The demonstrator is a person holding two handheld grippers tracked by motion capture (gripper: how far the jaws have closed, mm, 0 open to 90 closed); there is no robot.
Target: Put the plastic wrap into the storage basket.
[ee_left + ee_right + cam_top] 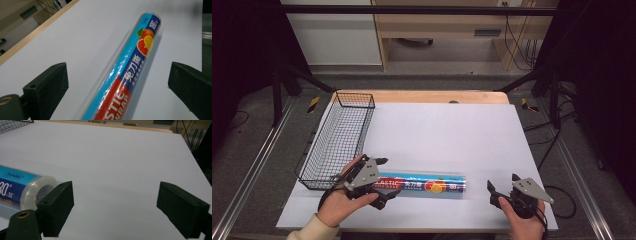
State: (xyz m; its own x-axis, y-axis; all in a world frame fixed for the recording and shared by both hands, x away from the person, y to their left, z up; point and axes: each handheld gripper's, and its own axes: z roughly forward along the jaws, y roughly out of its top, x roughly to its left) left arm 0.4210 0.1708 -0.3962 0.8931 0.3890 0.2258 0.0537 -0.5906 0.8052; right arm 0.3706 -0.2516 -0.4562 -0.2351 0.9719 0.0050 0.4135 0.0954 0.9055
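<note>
The plastic wrap roll (422, 184) lies flat on the white table (452, 135) toward 6 o'clock, its length running 9 to 3. The left gripper (382, 180), held in a hand (343, 202) reaching up from 7 o'clock, straddles the roll's 9 o'clock end with jaws spread wide on either side, not touching it. The right gripper (502, 186) sits at 5 o'clock, jaws wide and empty, just beside the roll's far end. A wire basket (339, 140) stands at 9 o'clock.

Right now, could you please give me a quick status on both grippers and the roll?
Left gripper open, jaws either side of the plastic wrap roll, not closed. Right gripper open, empty, just off the roll's end. Roll flat on table; wire basket clear at left.
</note>
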